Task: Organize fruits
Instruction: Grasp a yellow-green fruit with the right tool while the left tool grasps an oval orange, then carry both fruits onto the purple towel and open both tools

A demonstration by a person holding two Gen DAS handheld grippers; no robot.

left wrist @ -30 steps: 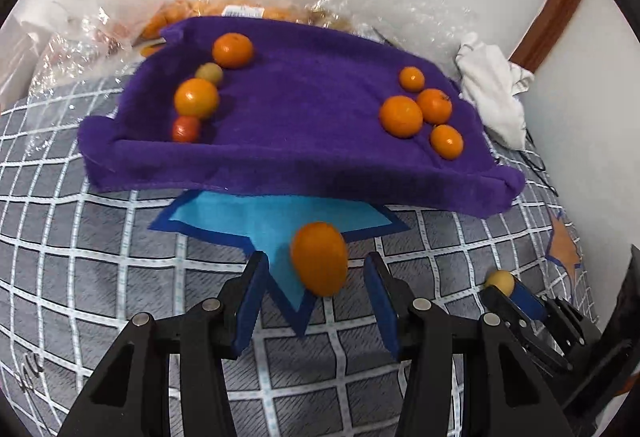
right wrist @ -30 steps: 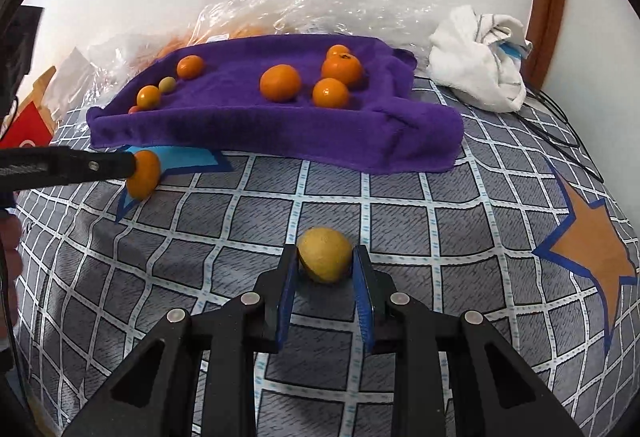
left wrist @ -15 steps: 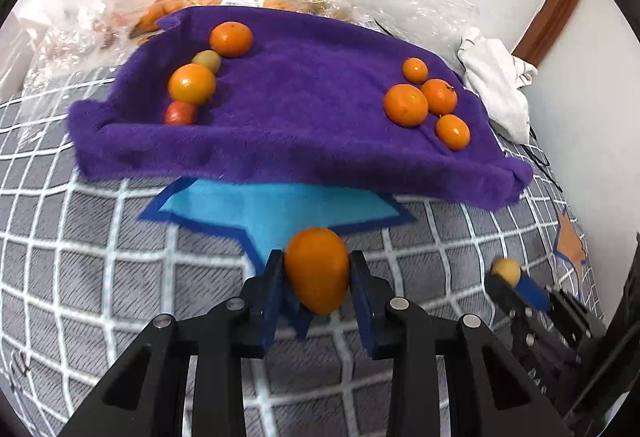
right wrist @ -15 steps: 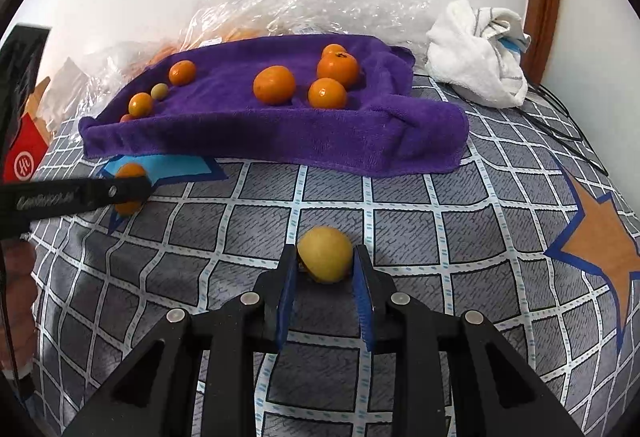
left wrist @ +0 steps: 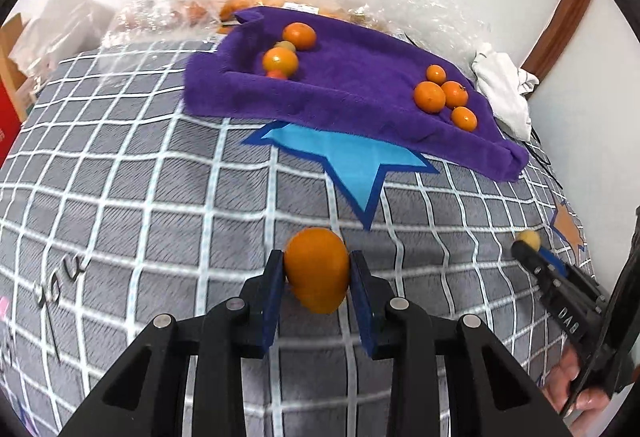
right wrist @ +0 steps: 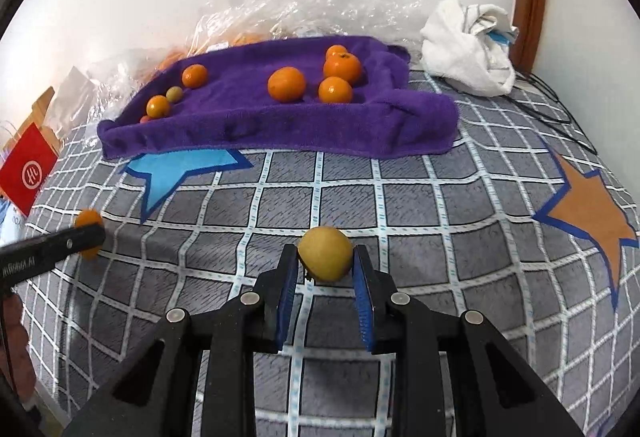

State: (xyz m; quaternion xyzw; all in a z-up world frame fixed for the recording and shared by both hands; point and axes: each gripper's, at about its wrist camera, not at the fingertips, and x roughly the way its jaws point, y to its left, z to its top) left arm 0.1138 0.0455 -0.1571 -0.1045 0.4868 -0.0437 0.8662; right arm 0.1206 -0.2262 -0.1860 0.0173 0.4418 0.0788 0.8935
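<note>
Left gripper (left wrist: 317, 273) clamps an orange fruit (left wrist: 317, 269) above the checked blanket (left wrist: 140, 205); right gripper (right wrist: 325, 261) pinches a yellow fruit (right wrist: 325, 253), possibly just clear of it. Beyond, purple towel (right wrist: 280, 129) carries two fruit clusters.

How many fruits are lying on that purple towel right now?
8: four bunched at the towel's right end, four in a row at its left. More may hide in the folds.
</note>
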